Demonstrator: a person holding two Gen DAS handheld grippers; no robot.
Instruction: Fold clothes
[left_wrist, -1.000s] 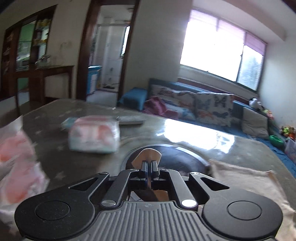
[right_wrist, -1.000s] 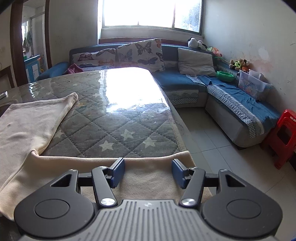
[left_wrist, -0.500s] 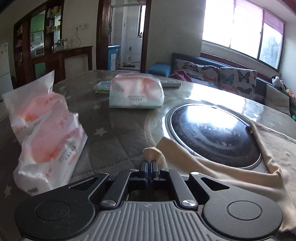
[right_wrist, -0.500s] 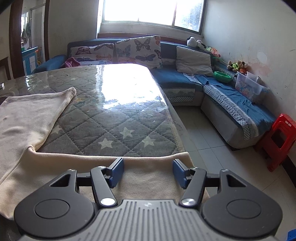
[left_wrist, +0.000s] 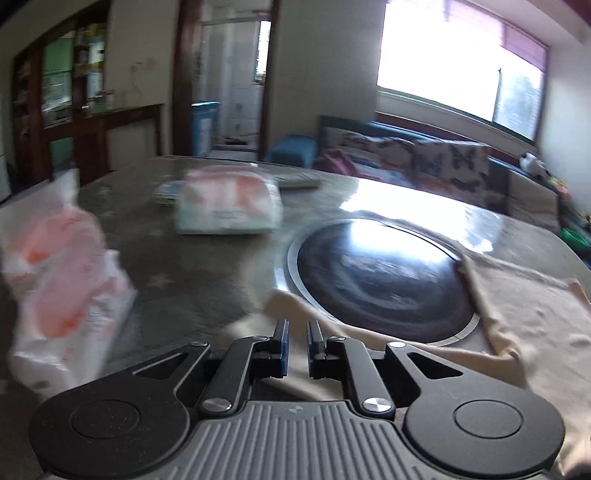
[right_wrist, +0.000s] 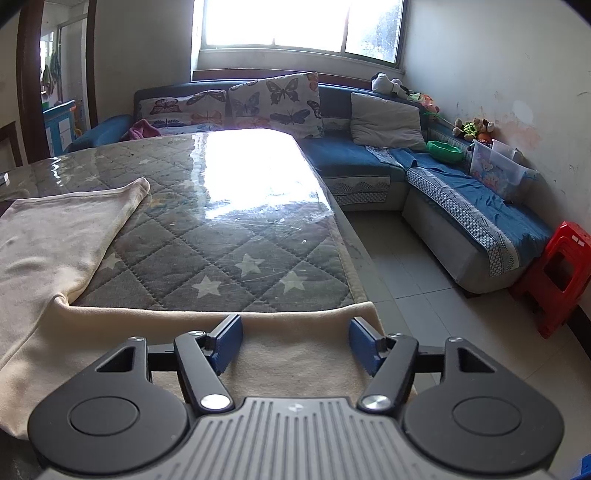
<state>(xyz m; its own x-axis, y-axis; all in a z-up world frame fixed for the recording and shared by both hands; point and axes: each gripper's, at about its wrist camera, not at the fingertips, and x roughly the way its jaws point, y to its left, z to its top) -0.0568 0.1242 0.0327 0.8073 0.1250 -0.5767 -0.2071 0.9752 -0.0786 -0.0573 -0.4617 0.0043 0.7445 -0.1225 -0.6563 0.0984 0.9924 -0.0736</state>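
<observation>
A cream garment (left_wrist: 535, 317) lies spread on the quilted table, partly over a dark round plate (left_wrist: 384, 277). One narrow end of it reaches under my left gripper (left_wrist: 297, 325). Its jaws are opening, with a small gap between the blue pads; the cloth lies below and is not pinched. In the right wrist view the same garment (right_wrist: 55, 251) covers the table's left side and runs along the near edge. My right gripper (right_wrist: 294, 326) hovers over that near strip. Its jaws stand wide and are still opening, with nothing between them.
Two pink-and-white tissue packs (left_wrist: 229, 206) (left_wrist: 66, 280) sit on the table to the left of the round plate. The table's right edge (right_wrist: 354, 251) drops to a tiled floor. Beyond it are a blue corner sofa (right_wrist: 461, 192) and a red stool (right_wrist: 557, 273).
The left gripper has sunk toward the table and its jaws, shut on the cloth's end before, have parted and let it go. The right gripper's jaws have widened slightly.
</observation>
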